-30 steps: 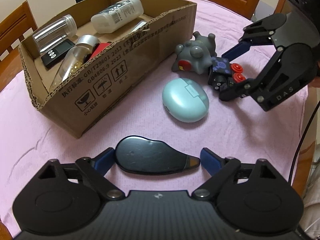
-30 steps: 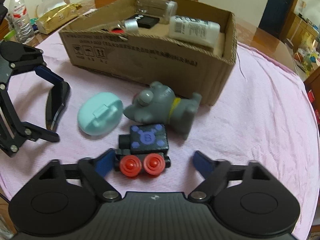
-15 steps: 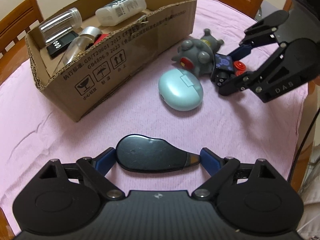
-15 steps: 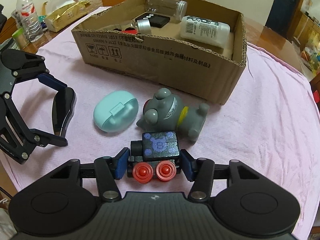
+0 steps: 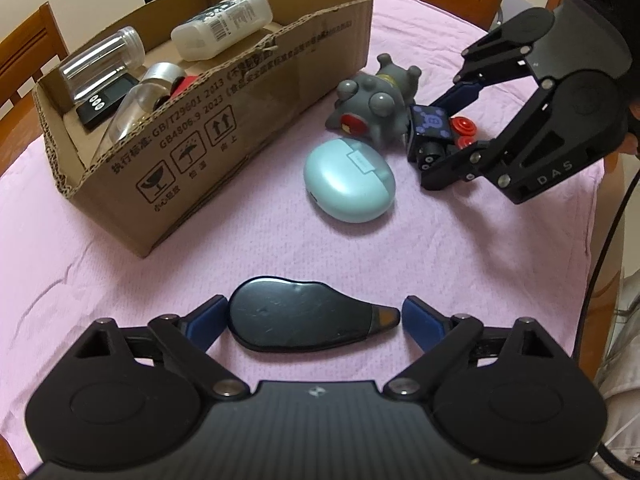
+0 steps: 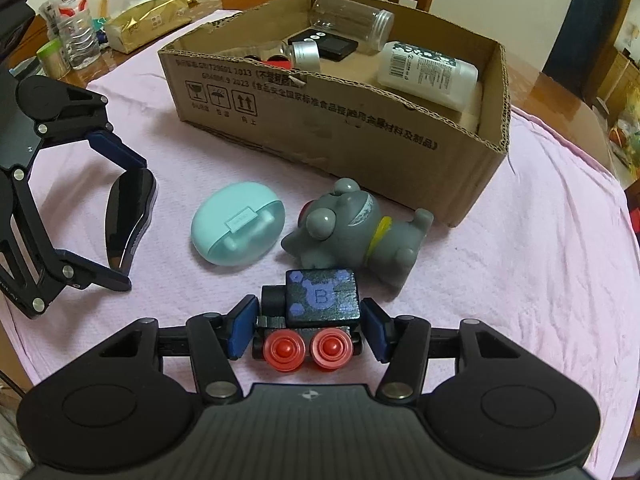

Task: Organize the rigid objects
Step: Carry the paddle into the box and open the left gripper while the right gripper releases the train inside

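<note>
From the left wrist, we look down on a pink cloth with the sorting part done: a white bottle, a clear jar, a silver-capped tube and a small black device already lie in the cardboard box. Our left gripper stands wide around a flat black case lying on the cloth; one pad sits against its rounded end, while a sliver of gap shows at the tip, so we judge it bracketed, not yet gripped.

From the right wrist, our right gripper has just been closing and now presses both blue pads on the black toy train with red wheels, which sits on the cloth just beside the grey toy dog. The dog and a mint-green oval case lie untouched outside the box. By our count four items are still to be boxed.
</note>
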Demonstrator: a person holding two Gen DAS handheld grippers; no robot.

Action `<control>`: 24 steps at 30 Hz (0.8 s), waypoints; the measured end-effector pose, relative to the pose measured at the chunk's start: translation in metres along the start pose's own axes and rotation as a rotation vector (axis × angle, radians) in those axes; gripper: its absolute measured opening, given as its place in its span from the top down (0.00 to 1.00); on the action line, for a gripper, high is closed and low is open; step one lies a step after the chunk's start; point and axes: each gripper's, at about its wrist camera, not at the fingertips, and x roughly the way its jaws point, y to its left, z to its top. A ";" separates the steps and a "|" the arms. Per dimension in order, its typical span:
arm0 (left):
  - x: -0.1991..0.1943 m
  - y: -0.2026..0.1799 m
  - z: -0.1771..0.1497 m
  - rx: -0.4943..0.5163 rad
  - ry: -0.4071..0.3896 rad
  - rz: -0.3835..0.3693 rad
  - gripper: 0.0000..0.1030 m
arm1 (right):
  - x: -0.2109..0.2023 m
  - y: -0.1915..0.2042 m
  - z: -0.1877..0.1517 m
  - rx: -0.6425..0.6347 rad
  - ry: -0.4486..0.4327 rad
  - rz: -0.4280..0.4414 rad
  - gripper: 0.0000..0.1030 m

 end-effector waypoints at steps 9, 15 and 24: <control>0.000 -0.001 0.003 -0.040 0.013 0.017 0.13 | -0.001 0.004 0.005 -0.048 0.013 -0.019 0.45; -0.003 -0.001 0.003 -0.069 0.026 0.008 0.13 | -0.008 -0.001 0.007 -0.033 0.013 -0.010 0.45; -0.025 -0.001 0.013 -0.094 0.012 0.004 0.13 | -0.027 -0.007 0.012 -0.034 0.011 0.010 0.45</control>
